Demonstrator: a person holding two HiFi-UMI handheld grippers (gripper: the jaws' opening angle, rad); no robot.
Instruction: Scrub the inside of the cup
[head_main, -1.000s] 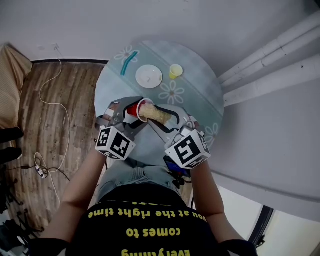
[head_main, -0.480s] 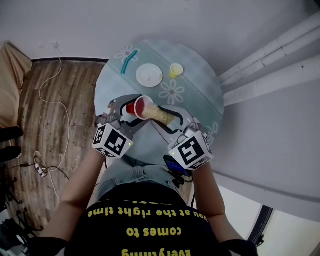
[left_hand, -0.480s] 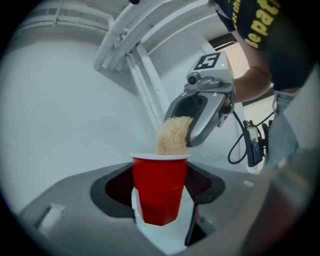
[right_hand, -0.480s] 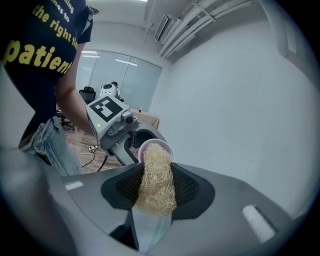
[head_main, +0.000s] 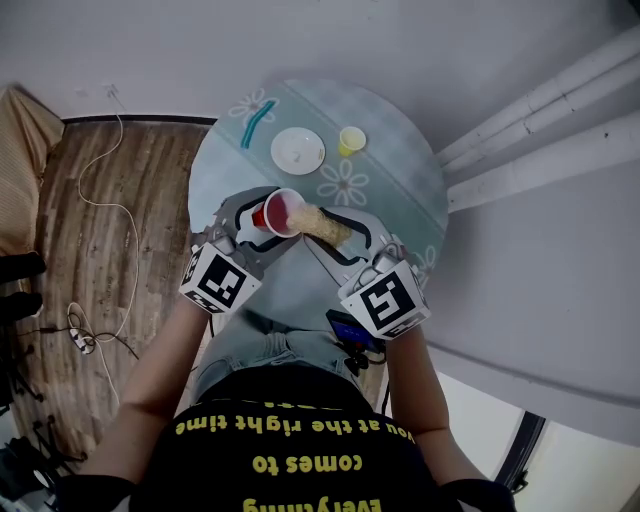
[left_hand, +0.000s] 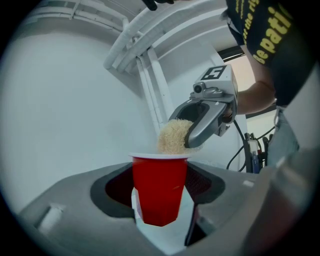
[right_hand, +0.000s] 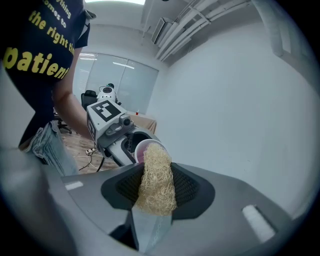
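Working in the air over the near side of the round table (head_main: 400, 180), apparently with nothing underneath for support. On a wide forward swing, some risk of clipping the white plate (head_main: 298, 151), though well apart on the far side.

Clamping the red cup (left_hand: 159, 187) across its body with the left gripper (head_main: 256, 218): jaws spread fairly wide, pads pressed on the wall, mouth turned sideways toward the other hand. Pinching a tan loofah scrubber (right_hand: 156, 170) with the right gripper (right_hand: 158, 195): jaws roughly half closed on the rear end, front end poked into the cup's mouth.

Likeliest to fail first at the left grip. Thin-looking plastic, smooth taper, only two pads on it. With too hard a push from the scrubber, liable to slide back through the jaws or twist out (probably the worse outcome, given the drop to the tabletop or past its edge). No squeezing harder as a cure, for fear of buckling the wall.

Next, at the right grip. Soft, springy fibre, held by one end only. Under twisting or dragging against the inner wall, apt to bend, snag on the rim, or pull free of the pads and stay stuck inside. Too shallow, and no scrubbing of the bottom at all.

Least worrying: the small yellow cup (head_main: 351, 141) and the teal stick (head_main: 256, 124), both far from the work and in danger only from a dropped or flung cup.
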